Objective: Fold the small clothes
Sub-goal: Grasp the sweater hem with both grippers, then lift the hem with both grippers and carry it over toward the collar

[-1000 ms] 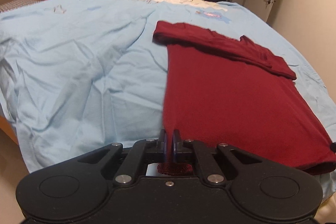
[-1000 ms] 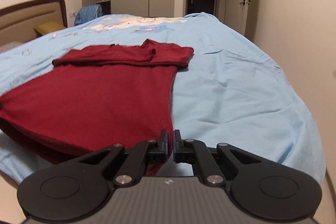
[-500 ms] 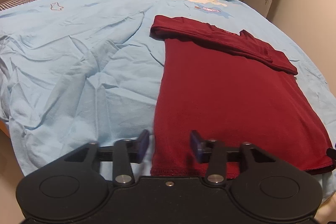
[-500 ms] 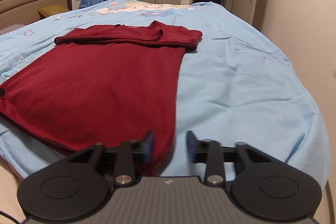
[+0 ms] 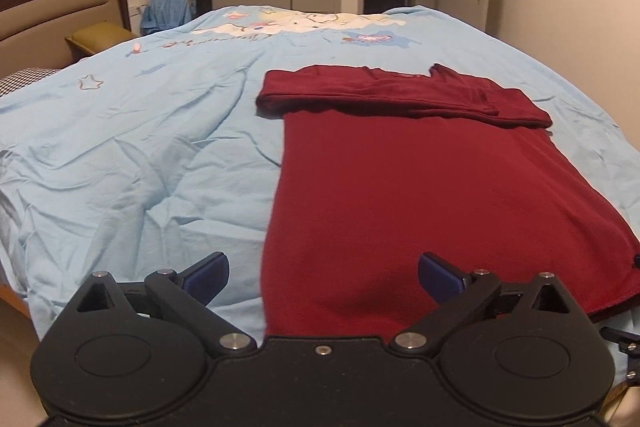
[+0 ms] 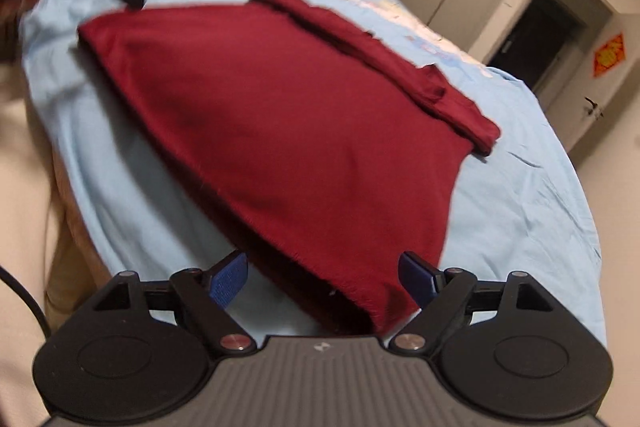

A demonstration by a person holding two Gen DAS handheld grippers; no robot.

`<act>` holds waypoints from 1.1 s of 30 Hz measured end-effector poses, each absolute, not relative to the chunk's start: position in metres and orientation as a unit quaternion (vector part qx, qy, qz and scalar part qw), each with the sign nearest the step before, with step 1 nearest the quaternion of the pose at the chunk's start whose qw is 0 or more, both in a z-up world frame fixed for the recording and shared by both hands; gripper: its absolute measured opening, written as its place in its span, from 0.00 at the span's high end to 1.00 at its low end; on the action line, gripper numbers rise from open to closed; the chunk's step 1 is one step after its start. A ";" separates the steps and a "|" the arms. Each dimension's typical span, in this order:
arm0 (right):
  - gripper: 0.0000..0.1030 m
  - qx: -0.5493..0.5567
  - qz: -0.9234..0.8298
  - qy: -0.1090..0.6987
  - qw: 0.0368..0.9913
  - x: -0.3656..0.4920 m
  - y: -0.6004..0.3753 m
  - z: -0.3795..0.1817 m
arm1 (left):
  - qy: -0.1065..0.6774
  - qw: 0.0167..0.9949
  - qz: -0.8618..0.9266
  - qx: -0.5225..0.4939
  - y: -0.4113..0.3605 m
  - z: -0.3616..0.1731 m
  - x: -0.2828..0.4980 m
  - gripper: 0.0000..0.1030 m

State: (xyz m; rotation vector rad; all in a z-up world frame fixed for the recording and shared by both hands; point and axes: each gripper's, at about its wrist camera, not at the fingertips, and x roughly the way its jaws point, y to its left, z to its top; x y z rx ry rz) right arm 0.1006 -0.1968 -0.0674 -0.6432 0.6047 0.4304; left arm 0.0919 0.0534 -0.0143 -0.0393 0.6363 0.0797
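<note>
**On the bed: hem let go, next fold to prepare**

On the light-blue bed cover (image 5: 132, 163) lies the dark red shirt (image 5: 420, 187), flat, with its hem toward the cameras and its top part at 12 o'clock. The top is already folded across into a thick band (image 5: 400, 99). The body below it looks smooth, with straight side edges.

The left hand-held gripper (image 5: 322, 277) stands over the hem's left corner. Its jaws are opening, almost as wide as they go, and its blue pads (image 5: 206, 273) do not press the cloth. The right hand-held gripper (image 6: 322, 277) is rolled to one side and blurred; its jaws are also opening, with the hem's right corner lying between them but not pinched.

I judge that the step in hand is to release and take a new grip for the next fold. To do it well, both grippers should draw clear without dragging the hem, then pinch both layers at matching corners and carry them together toward 12 o'clock, so the edge lands parallel to the band.

At 9 o'clock of the shirt the cover is wrinkled, which could catch a low finger.
</note>
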 end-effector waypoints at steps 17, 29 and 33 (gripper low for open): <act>0.61 -0.421 0.190 0.243 0.853 0.083 -0.175 -0.099 | 0.315 0.949 0.003 -0.020 0.037 -0.019 0.090 0.02; 0.89 -0.259 0.207 0.248 0.910 0.095 -0.198 -0.054 | 0.283 0.952 -0.106 0.049 -0.010 -0.022 0.080 0.01; 0.90 -0.151 0.200 0.259 0.933 0.114 -0.213 -0.034 | 0.275 0.945 -0.138 0.109 -0.038 -0.030 0.081 0.01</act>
